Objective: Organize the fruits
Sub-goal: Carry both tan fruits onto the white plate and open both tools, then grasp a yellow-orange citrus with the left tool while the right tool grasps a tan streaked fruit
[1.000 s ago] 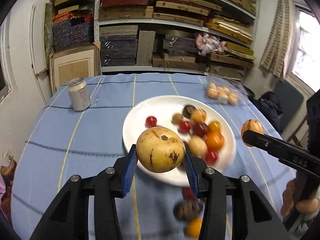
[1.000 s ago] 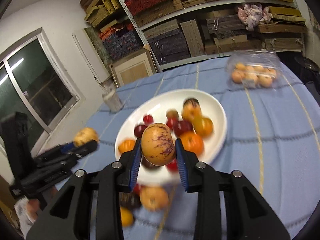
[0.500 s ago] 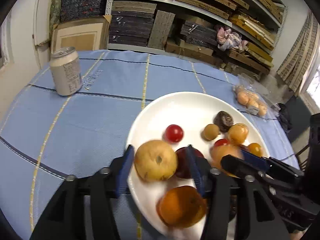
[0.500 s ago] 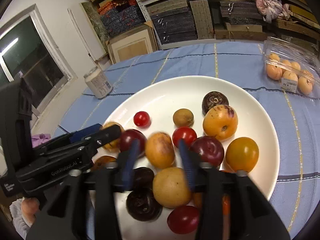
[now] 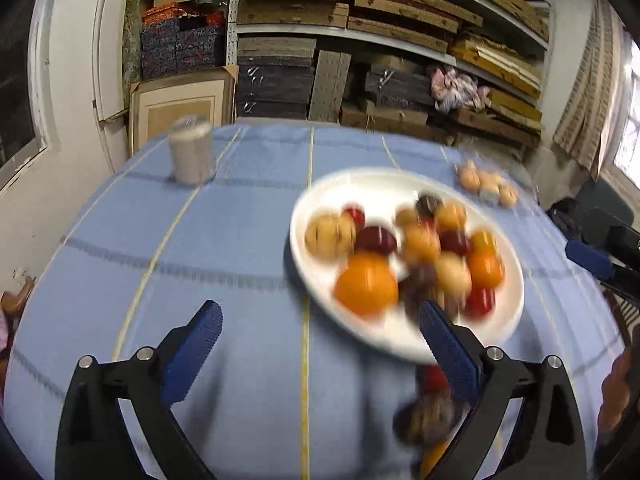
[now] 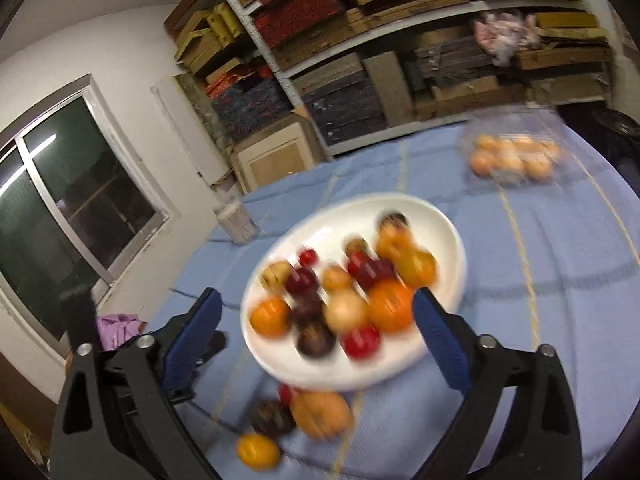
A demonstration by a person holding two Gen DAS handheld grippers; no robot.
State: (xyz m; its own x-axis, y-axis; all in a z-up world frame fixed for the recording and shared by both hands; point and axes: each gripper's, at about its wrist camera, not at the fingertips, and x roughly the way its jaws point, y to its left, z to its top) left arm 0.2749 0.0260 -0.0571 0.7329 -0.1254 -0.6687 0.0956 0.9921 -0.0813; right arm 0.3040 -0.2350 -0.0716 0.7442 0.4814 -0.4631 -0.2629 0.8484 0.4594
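Both pairs of fingers are spread wide with nothing between them: the left gripper [image 5: 316, 344] and the right gripper [image 6: 316, 328] hang above the blue-clothed bench [image 5: 200, 248]. Just ahead of them sits the white plate [image 6: 440, 224] heaped with blurred fruits [image 6: 340, 292]. A few loose fruits [image 6: 316, 414] lie on the cloth beside its near rim. Farther back stand a can [image 5: 191, 154] and a clear box of small fruit [image 6: 516, 156].

white metal shelving [image 5: 360, 36] stacked with flat patterned boxes lines the back wall; a dark aluminium-framed window [image 6: 60, 208] sits left, beige checked curtain [image 5: 588, 92] right.
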